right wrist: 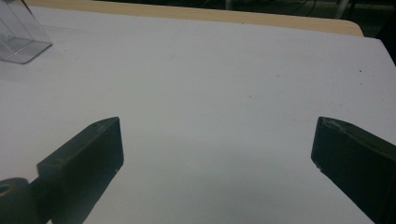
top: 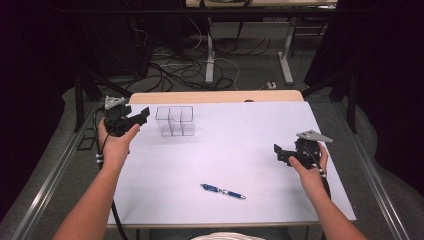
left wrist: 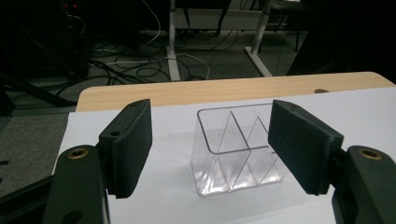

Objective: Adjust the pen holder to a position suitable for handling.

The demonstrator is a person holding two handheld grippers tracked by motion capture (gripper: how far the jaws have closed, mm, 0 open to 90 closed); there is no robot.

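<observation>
Left gripper held at the far-left edge of the table, fingers spread wide, nothing between them. Clear organizer stands upright just ahead of those fingers, apart from both; three open compartments, all look empty. In the high view the organizer sits just beyond the left fingertips, toward the table's far side.

Right gripper held low over the right side of the table, fingers also spread wide, bare white surface between them. A corner of the organizer shows well ahead and off to the left of these fingers.

Blue pen lies flat near the person's edge, well apart from both grippers; nearer the right fingers than the left, below and to their left in the high view.

Judgement: work looks barely begun. Likely aim is pen into organizer. Pen untouched, organizer not gripped, no compartment filled. Left fingers seem lined up to steady the organizer. What is left: close on the organizer if needed, bring the right fingers to the pen, pinch it, lift, carry across, drop it upright into a compartment.
</observation>
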